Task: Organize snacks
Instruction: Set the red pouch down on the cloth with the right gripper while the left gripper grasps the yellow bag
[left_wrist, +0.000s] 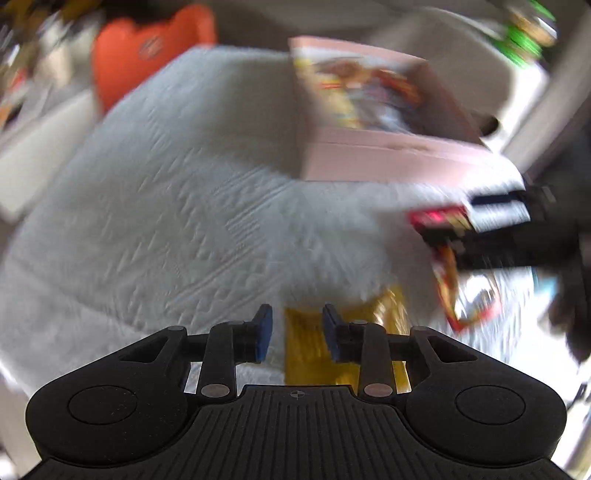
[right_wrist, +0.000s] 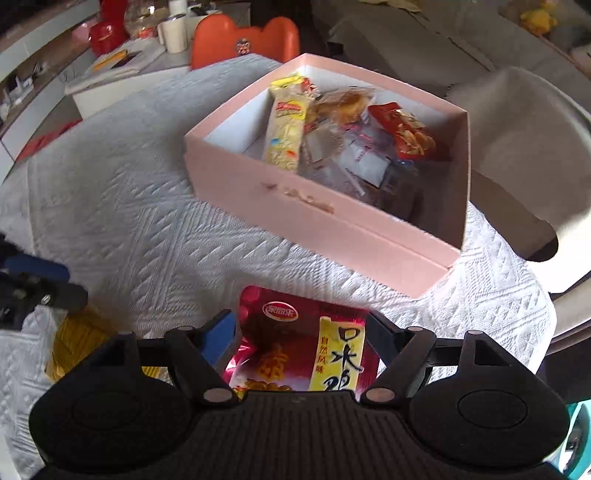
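Note:
A pink cardboard box (right_wrist: 332, 229) stands on the white quilted tablecloth (right_wrist: 147, 221), holding several snack packets, among them a pale yellow one (right_wrist: 286, 129) and a red one (right_wrist: 410, 133). My right gripper (right_wrist: 301, 328) is just in front of the box, shut on a red snack packet (right_wrist: 295, 343) by its two side edges. In the blurred left wrist view the same box (left_wrist: 388, 162) is far right. My left gripper (left_wrist: 297, 332) hovers over a gold packet (left_wrist: 369, 325) lying on the cloth, jaws narrowly apart and not pressing it. The right gripper (left_wrist: 517, 236) carries the red packet (left_wrist: 439, 218) there.
An orange chair back (right_wrist: 243, 37) stands behind the table. A grey upholstered chair (right_wrist: 517, 147) is close to the box on the right. A white cup (right_wrist: 173, 33) and red containers (right_wrist: 105, 35) sit on a counter at the far left. The left gripper (right_wrist: 22, 288) shows at the left edge above the gold packet (right_wrist: 77, 332).

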